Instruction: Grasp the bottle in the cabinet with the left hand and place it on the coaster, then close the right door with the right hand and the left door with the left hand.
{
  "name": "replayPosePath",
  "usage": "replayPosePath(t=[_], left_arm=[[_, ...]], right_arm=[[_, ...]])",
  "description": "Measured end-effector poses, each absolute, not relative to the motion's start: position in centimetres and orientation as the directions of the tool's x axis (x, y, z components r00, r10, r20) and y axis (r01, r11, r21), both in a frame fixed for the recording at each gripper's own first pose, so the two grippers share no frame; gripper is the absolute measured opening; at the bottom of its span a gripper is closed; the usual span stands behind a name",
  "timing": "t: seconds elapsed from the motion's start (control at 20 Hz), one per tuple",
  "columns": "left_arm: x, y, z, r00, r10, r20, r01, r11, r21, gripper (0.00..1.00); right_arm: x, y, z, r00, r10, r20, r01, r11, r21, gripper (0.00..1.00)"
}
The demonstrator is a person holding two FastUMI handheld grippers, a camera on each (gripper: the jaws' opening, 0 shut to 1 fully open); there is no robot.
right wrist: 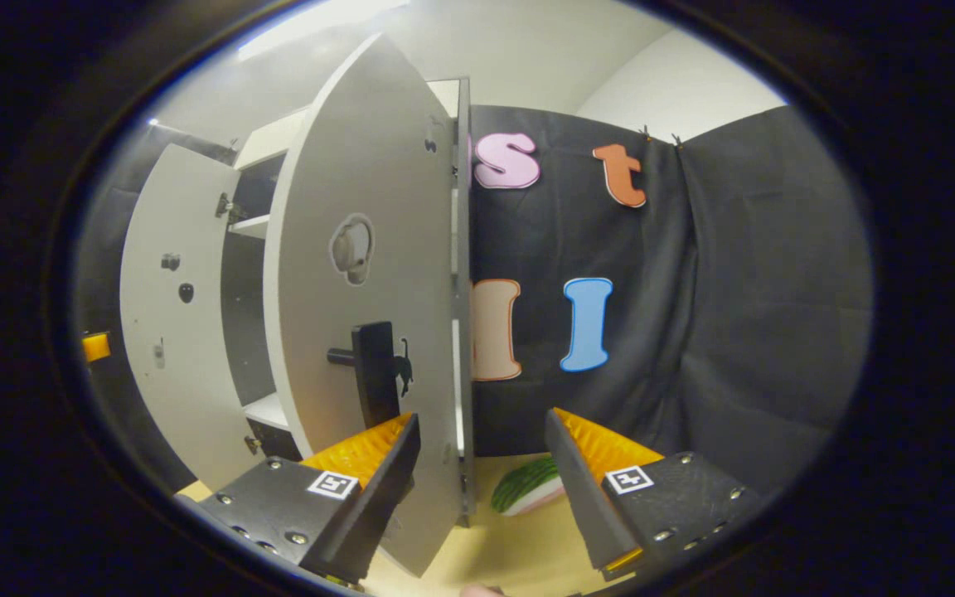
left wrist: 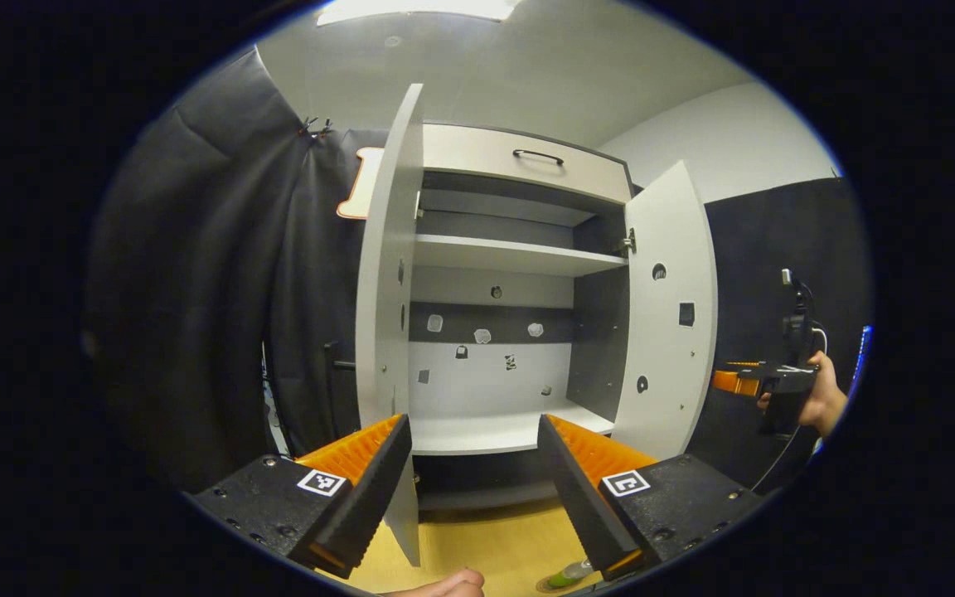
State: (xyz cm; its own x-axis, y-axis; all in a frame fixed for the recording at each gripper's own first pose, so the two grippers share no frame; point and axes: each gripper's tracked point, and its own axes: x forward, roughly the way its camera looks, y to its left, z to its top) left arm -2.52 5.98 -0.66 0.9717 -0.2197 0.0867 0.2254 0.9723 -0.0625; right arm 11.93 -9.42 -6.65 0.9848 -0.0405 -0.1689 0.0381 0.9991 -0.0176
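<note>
In the left gripper view, a cabinet (left wrist: 511, 290) fills the middle of the frame with both doors swung open. The left door (left wrist: 386, 332) stands edge-on just left of centre, and the right door (left wrist: 666, 323) hangs open right of centre, its inner face showing. Inside, an upper shelf (left wrist: 519, 255) and a lower shelf (left wrist: 502, 433) both lie bare, and a closed drawer with a dark handle (left wrist: 538, 155) sits across the top. The left gripper (left wrist: 473, 452) rises from the bottom of the frame with its jaws spread wide and nothing between them, pointing at the lower shelf. At the very bottom edge, right of centre, the green top of the bottle (left wrist: 570, 574) peeks out beside the gripper's right-hand finger, on the wooden table (left wrist: 494, 547); whether a coaster lies under it cannot be told. At the far right, a hand (left wrist: 821, 398) holds the other gripper well apart from the cabinet. In the right gripper view, the right gripper (right wrist: 482, 452) comes up from the bottom with its jaws wide and holding nothing. The right door (right wrist: 361, 315) stands just beyond its left-hand finger, its dark handle (right wrist: 374, 369) near the fingertip. A green-striped object (right wrist: 527, 485) lies on the table between the fingers, farther back. The left door (right wrist: 171, 315) shows open at the left of the frame.
</note>
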Motion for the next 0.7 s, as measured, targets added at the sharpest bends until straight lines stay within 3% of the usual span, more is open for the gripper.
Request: replayPosePath(t=[0.3, 0.55, 0.6, 0.65, 0.7], left_arm=[[-3.0, 6.1, 0.3, 0.969, -0.210, 0.128, 0.206, 0.978, 0.045, 0.97], [-4.2, 5.3, 0.2, 0.966, -0.221, 0.133, 0.215, 0.975, 0.054, 0.97], [-4.4, 5.3, 0.2, 0.966, -0.220, 0.138, 0.214, 0.975, 0.055, 0.97], [-4.5, 5.6, 0.3, 0.968, -0.207, 0.142, 0.200, 0.978, 0.063, 0.97], [-4.6, 5.9, 0.0, 0.970, -0.199, 0.140, 0.190, 0.979, 0.073, 0.98]], right_arm=[[12.2, -9.5, -6.6, 0.984, -0.071, -0.166, 0.069, 0.997, -0.019, 0.93], [13.3, -6.8, -6.6, 0.984, -0.012, -0.179, 0.010, 1.000, -0.012, 0.90], [13.4, -5.9, -6.8, 0.983, 0.003, -0.181, -0.004, 1.000, -0.008, 0.94], [13.5, -5.3, -7.0, 0.983, 0.010, -0.185, -0.010, 1.000, 0.002, 0.90], [13.8, -4.7, -7.1, 0.983, 0.018, -0.185, -0.015, 1.000, 0.016, 0.93]])
